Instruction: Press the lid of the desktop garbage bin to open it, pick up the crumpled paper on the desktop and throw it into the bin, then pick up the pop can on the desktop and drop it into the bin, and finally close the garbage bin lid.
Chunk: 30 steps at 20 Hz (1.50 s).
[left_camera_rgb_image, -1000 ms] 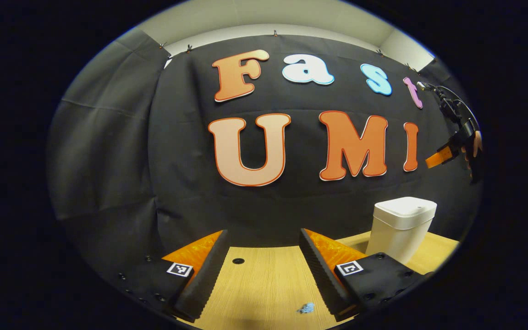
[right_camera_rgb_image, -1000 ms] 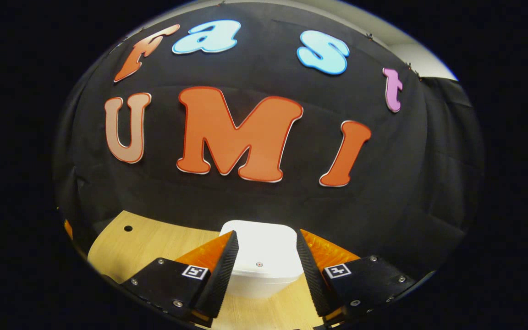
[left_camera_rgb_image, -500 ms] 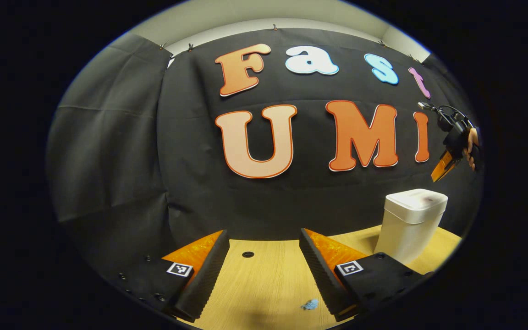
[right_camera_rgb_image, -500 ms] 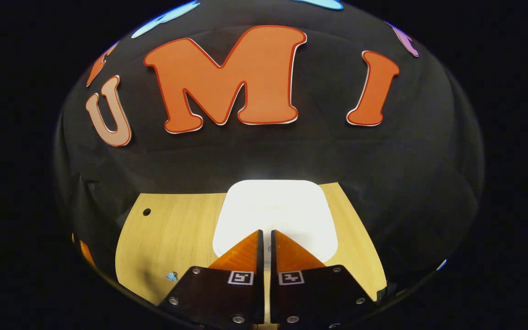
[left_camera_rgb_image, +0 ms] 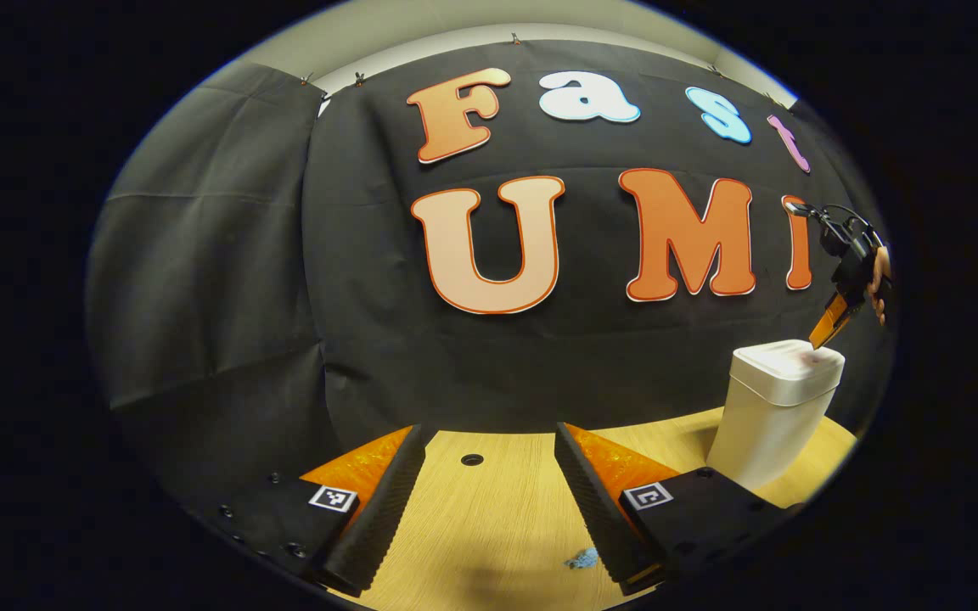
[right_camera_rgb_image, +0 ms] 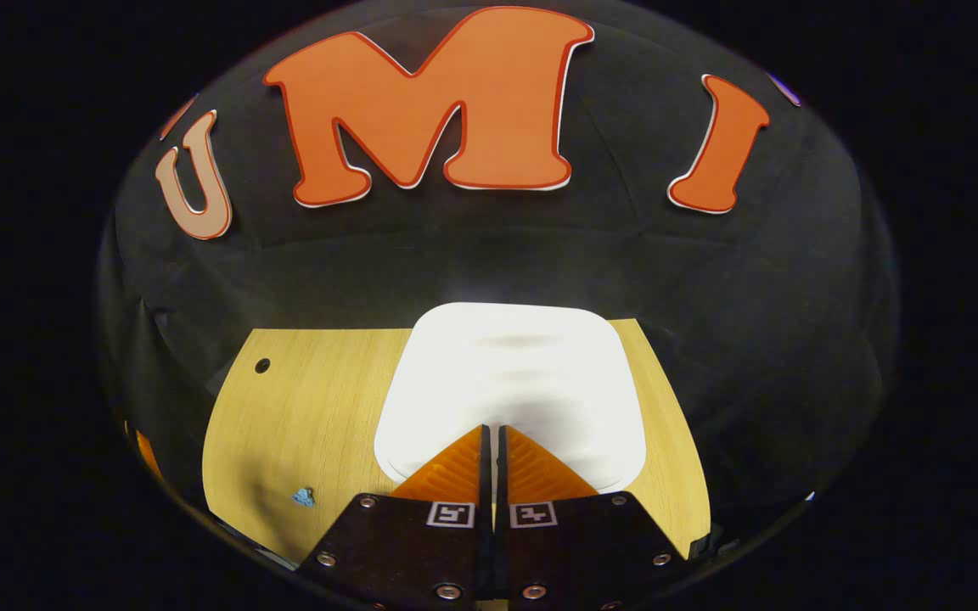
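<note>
A white desktop bin (left_camera_rgb_image: pixel 773 424) stands on the wooden desk (left_camera_rgb_image: pixel 506 509) at the right of the left gripper view, its lid (left_camera_rgb_image: pixel 790 358) down. My right gripper (right_camera_rgb_image: pixel 491 429) is shut with nothing between its fingers, and its tips touch the near part of the lid (right_camera_rgb_image: pixel 510 373). From the left gripper view the right gripper (left_camera_rgb_image: pixel 823 337) points down onto the lid, held by a hand. A small blue crumpled paper (left_camera_rgb_image: pixel 581 558) lies on the desk beside my open left gripper (left_camera_rgb_image: pixel 489 431), which hovers low over the desk. The blue crumpled paper (right_camera_rgb_image: pixel 303 496) sits left of the bin.
A round cable hole (left_camera_rgb_image: pixel 472 459) is in the desk ahead of the left gripper, and the cable hole (right_camera_rgb_image: pixel 262 366) lies far left of the bin. The desk's back edge meets the black cloth wall just behind the bin.
The right gripper shut, tilted downward and came down until its tips met the bin lid. The left gripper stayed open and drifted slightly, so the bin sits farther right in its view.
</note>
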Each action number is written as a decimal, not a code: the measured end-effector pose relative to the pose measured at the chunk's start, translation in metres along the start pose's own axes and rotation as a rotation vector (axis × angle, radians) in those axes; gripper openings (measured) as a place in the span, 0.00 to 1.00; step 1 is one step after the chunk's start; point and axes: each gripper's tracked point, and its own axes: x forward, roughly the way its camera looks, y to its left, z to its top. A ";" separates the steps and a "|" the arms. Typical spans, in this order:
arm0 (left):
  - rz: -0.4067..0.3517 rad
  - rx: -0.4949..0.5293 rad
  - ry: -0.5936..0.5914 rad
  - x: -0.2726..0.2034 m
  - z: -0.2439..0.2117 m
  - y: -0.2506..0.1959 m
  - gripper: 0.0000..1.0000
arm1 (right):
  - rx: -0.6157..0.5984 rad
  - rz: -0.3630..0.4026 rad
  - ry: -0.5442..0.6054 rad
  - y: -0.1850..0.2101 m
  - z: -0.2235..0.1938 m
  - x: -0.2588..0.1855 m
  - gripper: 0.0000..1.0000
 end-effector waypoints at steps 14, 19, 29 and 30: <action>-0.078 0.061 0.008 0.004 0.002 -0.035 1.00 | 0.082 0.030 -0.011 -0.006 -0.016 0.004 0.01; -0.077 0.062 -0.002 0.001 0.006 -0.030 0.97 | 0.046 0.013 -0.048 -0.008 0.002 -0.009 0.01; -0.066 0.042 -0.006 -0.002 0.007 -0.024 1.00 | 0.029 -0.017 -0.415 -0.015 0.089 -0.078 0.01; -0.070 0.043 -0.007 -0.002 0.007 -0.025 1.00 | 0.034 -0.021 -0.440 -0.017 0.092 -0.083 0.01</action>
